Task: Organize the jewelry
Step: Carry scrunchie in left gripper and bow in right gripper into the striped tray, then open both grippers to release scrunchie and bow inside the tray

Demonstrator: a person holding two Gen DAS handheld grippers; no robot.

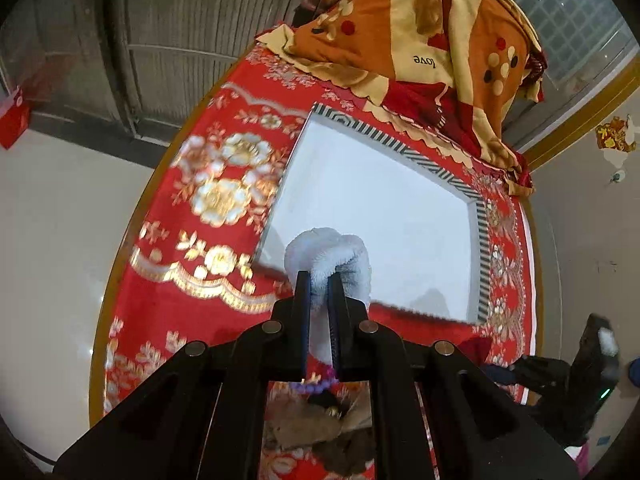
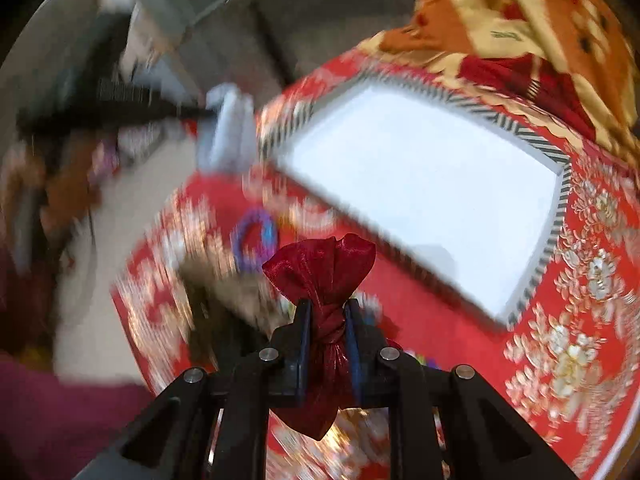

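My left gripper [image 1: 319, 277] is shut on the gathered neck of a white fluffy pouch [image 1: 326, 248], held above the near corner of a white tray with a striped rim [image 1: 400, 149]. My right gripper [image 2: 325, 305] is shut on the neck of a dark red satin pouch [image 2: 320, 266], lifted over the red tablecloth. A purple and blue bead bracelet [image 2: 256, 240] lies on the cloth left of the tray [image 2: 532, 140]; its purple beads [image 1: 316, 386] show under the left fingers. In the right wrist view the left gripper [image 2: 206, 114] and the white pouch [image 2: 228, 128] appear blurred at upper left.
A red tablecloth with gold flowers [image 1: 216, 200] covers the round table. A folded orange and cream quilt [image 1: 440, 40] lies at the table's far side behind the tray. Brownish items [image 2: 224, 280] lie blurred on the cloth near the bracelet. A person's maroon sleeve [image 2: 48, 408] shows at lower left.
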